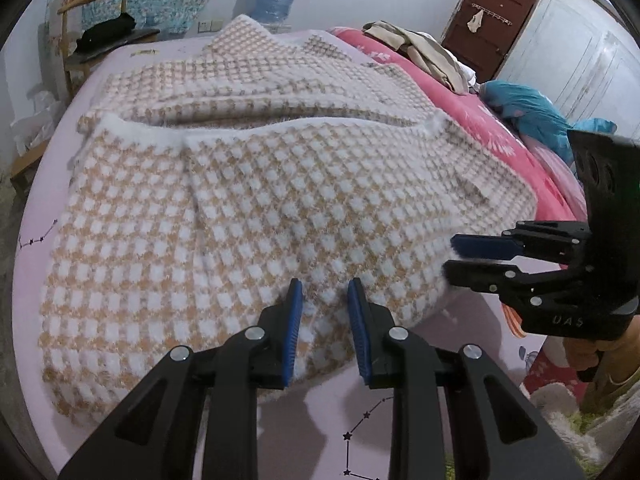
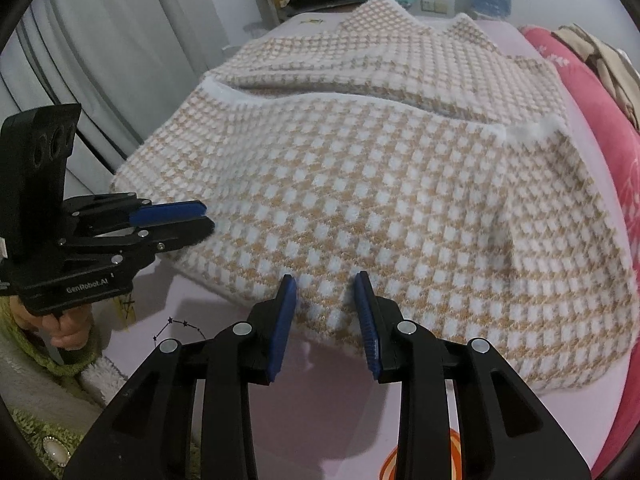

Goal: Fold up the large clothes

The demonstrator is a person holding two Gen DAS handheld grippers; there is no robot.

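My tan-and-white checked knitted garment (image 1: pixel 248 200) lies on the pale lilac bed sheet (image 1: pixel 472 320), one fold made — more remain. Over its near hem, my left gripper (image 1: pixel 324 300) and right gripper (image 2: pixel 325 292) hold their fingers slightly apart — gripping nothing.

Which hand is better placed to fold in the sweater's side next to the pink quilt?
Right, probably. The right gripper hangs open over the near hem of the sweater, nearer the pink quilt; the left gripper, also open, is farther along the hem toward the curtain.
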